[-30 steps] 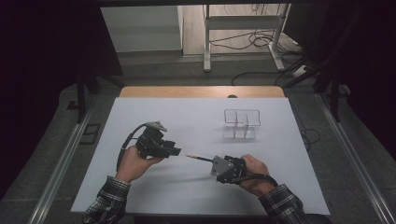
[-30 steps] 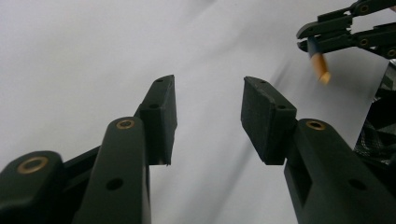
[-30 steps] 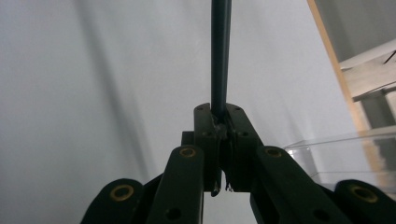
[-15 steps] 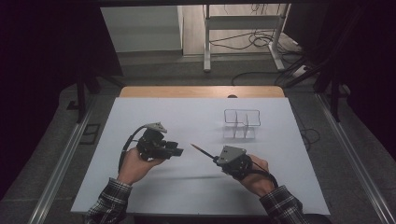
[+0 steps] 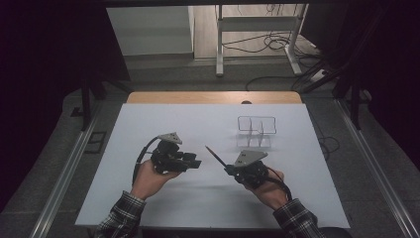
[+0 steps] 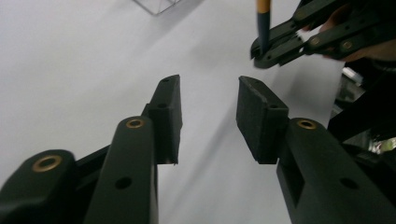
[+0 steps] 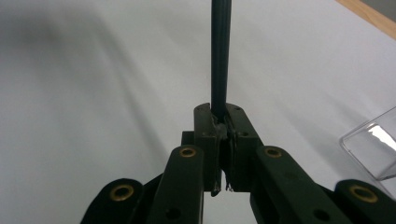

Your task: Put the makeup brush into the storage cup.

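Risking a slipping pencil (image 5: 214, 154), clenched thinly in the right tool (image 5: 229, 170) pointing to eleven o'clock, with the left tool (image 5: 197, 162) closing empty.

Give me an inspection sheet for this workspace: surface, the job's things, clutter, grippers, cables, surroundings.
Surface: white table top, wooden strip along its far edge.
Job's things: pencil clamped in the right gripper, pointing away and left; clear acrylic holder standing beyond it, nothing seen inside.
Clutter: nothing seen.
Grippers: left gripper open, nothing between its jaws, which have just been closing; right gripper shut on the pencil.
Cables: a black one loops from the left gripper; more lie on the floor beyond.
Surroundings: dark floor, metal frame legs behind the table.
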